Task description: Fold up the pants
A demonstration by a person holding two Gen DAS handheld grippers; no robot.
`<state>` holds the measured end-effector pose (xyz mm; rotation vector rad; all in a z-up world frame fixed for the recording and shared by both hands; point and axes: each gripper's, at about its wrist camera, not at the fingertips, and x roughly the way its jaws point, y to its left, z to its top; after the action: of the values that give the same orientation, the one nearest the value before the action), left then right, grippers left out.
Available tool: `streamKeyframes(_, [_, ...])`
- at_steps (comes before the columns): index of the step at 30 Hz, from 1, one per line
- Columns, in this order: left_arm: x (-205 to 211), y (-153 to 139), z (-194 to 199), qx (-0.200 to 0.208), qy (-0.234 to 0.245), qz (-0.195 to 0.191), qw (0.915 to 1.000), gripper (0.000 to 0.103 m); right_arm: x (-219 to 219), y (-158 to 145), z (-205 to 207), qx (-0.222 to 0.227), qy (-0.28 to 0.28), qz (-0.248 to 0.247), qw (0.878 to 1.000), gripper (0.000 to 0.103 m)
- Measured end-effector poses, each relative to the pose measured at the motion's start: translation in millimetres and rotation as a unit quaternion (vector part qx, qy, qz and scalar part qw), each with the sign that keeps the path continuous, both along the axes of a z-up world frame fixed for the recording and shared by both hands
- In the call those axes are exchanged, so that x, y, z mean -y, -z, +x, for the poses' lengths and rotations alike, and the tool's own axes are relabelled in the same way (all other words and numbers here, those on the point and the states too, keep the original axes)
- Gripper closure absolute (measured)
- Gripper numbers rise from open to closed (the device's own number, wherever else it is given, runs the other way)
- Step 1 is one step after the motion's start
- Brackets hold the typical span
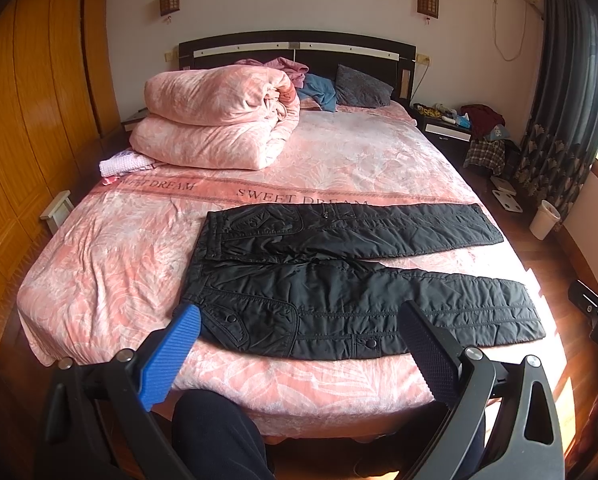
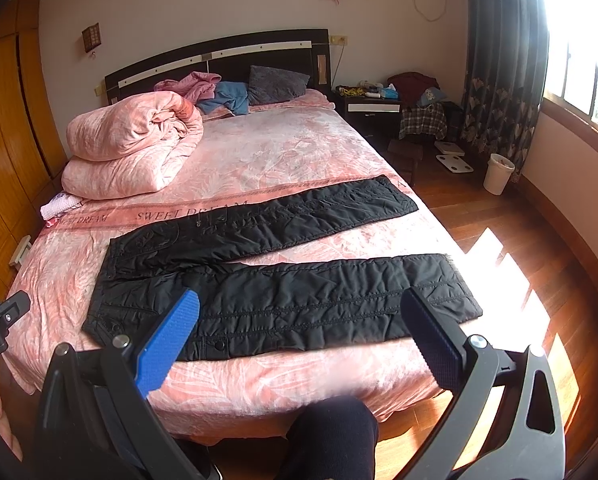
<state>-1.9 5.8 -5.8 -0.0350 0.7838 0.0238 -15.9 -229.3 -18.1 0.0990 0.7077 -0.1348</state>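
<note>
1. Left gripper (image 1: 299,316) and right gripper (image 2: 299,300) both hover with fingers spread wide, empty, above the bed's (image 1: 99,248) near edge.
2. One pair of black pants (image 1: 339,272) lies flat there, two legs splayed apart.
3. Waistband left, cuffs right; long axis across the bed.
4. Beyond: bare sheet, one folded quilt (image 1: 219,128).

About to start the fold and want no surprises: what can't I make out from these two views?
- Near edge of the pants: partly covered by the left gripper fingers in the left view, and by the right gripper in the right view.
- Underside of the pants: hidden against the bed.
- Foot of the bed: blocked by the person's knee.
- Nightstand clutter: too small to identify.
</note>
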Motion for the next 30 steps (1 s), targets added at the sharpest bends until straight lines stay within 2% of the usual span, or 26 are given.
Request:
streamKeyframes(15, [-3, -2, 1, -0.003, 0.003, -0.003, 1.0, 0.004, 1, 2, 0, -0.002, 0.001, 0.001, 1.0, 0.002])
streamKeyframes(18, [-9, 2, 6, -0.005, 0.031, -0.048, 0.9983, 0.004, 5, 6, 0, 0.007, 0.005, -0.007, 1.0, 0.002])
streamKeyframes(21, [-31, 36, 26, -0.048, 0.067, -0.117, 0.9898, 0.004, 13, 21, 9, 0.022, -0.011, -0.011, 1.0, 0.002])
streamKeyframes(23, [-58, 66, 42, -0.075, 0.083, -0.179, 0.9775, 0.004, 23, 41, 23, -0.009, -0.02, 0.01, 1.0, 0.002])
streamKeyframes(25, [-93, 97, 56, -0.084, 0.056, -0.209, 0.9727, 0.004, 36, 62, 33, -0.034, -0.031, 0.06, 0.997, 0.002])
streamKeyframes(27, [-140, 127, 73, -0.092, 0.025, -0.262, 0.9603, 0.004, 48, 80, 37, -0.049, -0.033, 0.098, 0.993, 0.002])
streamKeyframes(29, [-182, 159, 93, -0.125, -0.022, -0.251, 0.9595, 0.004, 52, 92, 39, -0.058, -0.027, 0.115, 0.991, 0.002])
streamKeyframes(30, [-205, 176, 104, -0.148, -0.048, -0.25, 0.9558, 0.004, 54, 98, 40, -0.062, -0.028, 0.126, 0.99, 0.002])
